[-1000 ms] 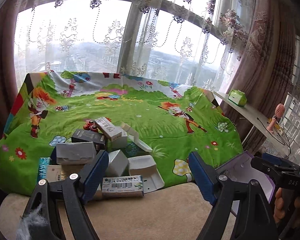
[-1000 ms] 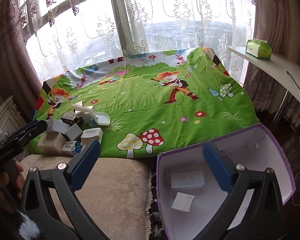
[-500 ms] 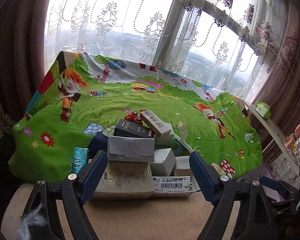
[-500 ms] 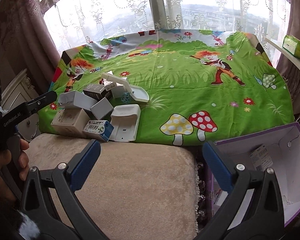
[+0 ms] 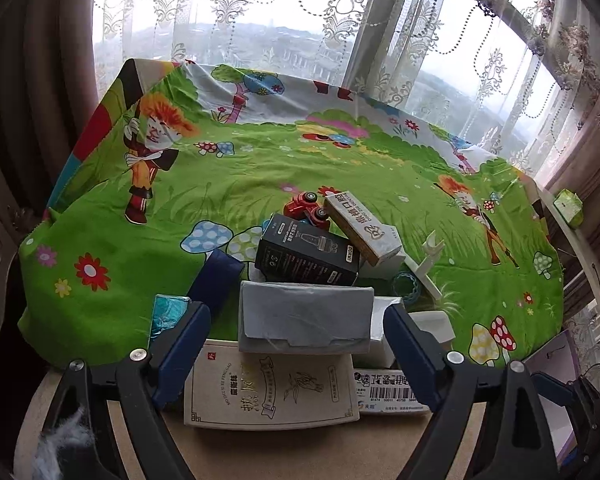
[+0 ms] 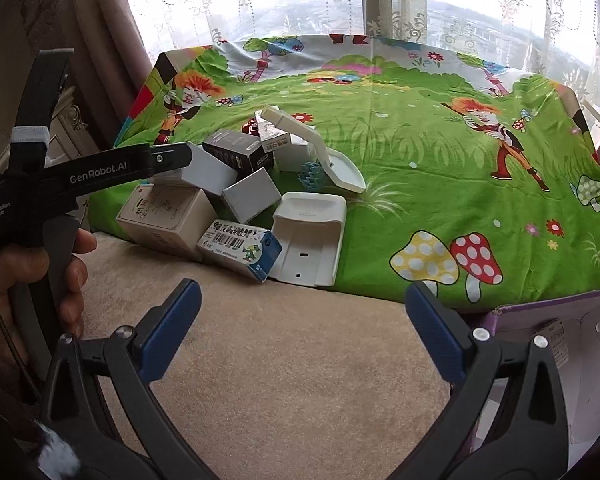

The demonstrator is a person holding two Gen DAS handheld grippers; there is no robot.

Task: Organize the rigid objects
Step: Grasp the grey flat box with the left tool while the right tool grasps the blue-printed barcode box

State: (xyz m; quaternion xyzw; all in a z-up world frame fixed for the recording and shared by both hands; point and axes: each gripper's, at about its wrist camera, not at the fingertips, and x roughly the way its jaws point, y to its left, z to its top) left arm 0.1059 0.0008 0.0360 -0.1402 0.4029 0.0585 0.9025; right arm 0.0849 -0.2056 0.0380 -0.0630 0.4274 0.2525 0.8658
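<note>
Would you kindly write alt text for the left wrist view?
The open left gripper points at a pile of small boxes: its jaws flank a grey box stacked on a cream box. A black box lies behind, on a green cartoon cloth before a curtained window.

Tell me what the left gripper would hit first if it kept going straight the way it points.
Most likely the grey box, which sits framed between the open left gripper fingers atop the beige box. Depth is uncertain; a slightly lower line would meet the beige box first.
</note>
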